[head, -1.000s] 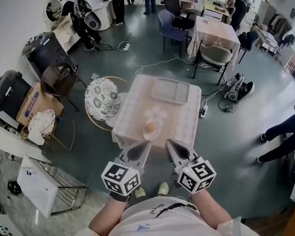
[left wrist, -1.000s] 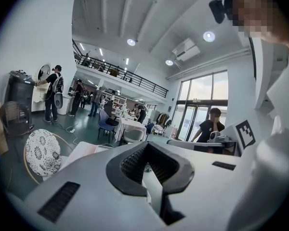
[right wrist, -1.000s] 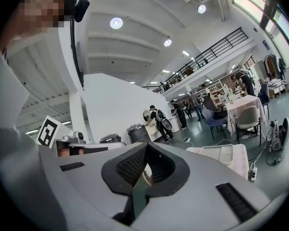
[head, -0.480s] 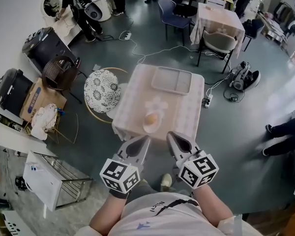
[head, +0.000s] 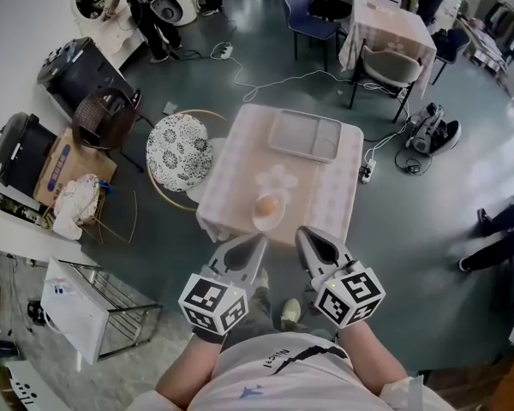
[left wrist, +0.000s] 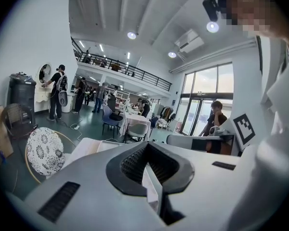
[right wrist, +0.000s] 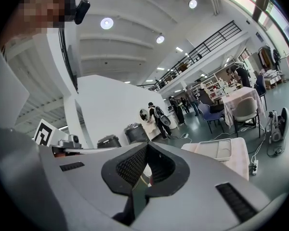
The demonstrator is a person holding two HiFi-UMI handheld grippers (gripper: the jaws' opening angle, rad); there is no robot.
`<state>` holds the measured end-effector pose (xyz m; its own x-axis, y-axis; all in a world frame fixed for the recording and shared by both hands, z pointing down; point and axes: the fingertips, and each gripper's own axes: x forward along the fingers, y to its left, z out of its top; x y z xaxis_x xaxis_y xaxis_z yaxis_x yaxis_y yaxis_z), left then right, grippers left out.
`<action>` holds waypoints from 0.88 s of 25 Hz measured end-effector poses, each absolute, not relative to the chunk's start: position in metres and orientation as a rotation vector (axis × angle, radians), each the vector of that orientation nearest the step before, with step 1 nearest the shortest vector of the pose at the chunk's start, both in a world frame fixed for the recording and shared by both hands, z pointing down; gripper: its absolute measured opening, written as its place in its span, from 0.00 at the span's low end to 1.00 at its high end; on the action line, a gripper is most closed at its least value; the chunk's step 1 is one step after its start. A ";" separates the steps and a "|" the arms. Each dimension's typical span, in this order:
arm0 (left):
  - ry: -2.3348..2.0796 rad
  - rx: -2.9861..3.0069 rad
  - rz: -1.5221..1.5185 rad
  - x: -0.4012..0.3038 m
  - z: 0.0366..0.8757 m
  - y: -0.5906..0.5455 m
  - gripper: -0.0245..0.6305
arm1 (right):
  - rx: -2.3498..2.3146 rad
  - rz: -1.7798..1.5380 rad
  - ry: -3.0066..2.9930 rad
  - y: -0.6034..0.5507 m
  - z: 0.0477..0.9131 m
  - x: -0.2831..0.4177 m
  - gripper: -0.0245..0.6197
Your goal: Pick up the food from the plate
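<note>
In the head view a small table with a pale checked cloth point(head: 240, 174) stands ahead of me. A white plate point(head: 267, 220) sits near its front edge and bears a round orange-brown piece of food point(head: 268, 205). My left gripper point(head: 258, 241) and right gripper point(head: 301, 232) are held side by side in the air, just short of the table's front edge and below the plate. Both are shut with nothing between the jaws. The left gripper view shows its jaws point(left wrist: 147, 146) closed, and the right gripper view shows the same point(right wrist: 147, 146). The food is hidden in both gripper views.
A grey tray point(head: 305, 134) lies at the table's far end. A round patterned seat point(head: 178, 163) stands left of the table, with a wicker chair point(head: 103, 118) and a cardboard box point(head: 56, 171) beyond. A power strip and cables point(head: 366, 171) lie on the floor at right.
The table and plate have drifted lower and nearer in the head view, so they lie closer to the gripper tips. Both grippers stay shut and side by side.
</note>
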<state>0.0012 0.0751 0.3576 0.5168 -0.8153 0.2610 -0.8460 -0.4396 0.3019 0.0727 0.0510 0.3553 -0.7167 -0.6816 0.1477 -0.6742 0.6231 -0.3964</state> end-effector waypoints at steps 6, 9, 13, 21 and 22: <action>-1.324 2.386 0.127 -0.008 0.370 0.041 0.05 | -1.247 -0.690 2.803 0.020 0.362 0.065 0.06; -1.297 2.410 0.159 -0.014 0.378 0.024 0.05 | -1.292 -0.696 2.791 0.003 0.367 0.058 0.06; -1.259 2.440 0.202 -0.024 0.393 -0.005 0.05 | -1.359 -0.711 2.781 -0.023 0.380 0.047 0.06; -1.130 2.512 0.280 -0.037 0.431 -0.048 0.05 | -1.517 -0.742 2.728 -0.069 0.401 0.028 0.06; -1.119 2.521 0.298 -0.038 0.438 -0.052 0.05 | -1.530 -0.751 2.724 -0.072 0.405 0.025 0.06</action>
<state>-0.0383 -0.0522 0.4383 0.6630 -0.6700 0.3339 -0.7473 -0.6186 0.2425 0.0255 -0.0719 0.4050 -0.5442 -0.7898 0.2828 -0.8232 0.4377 -0.3616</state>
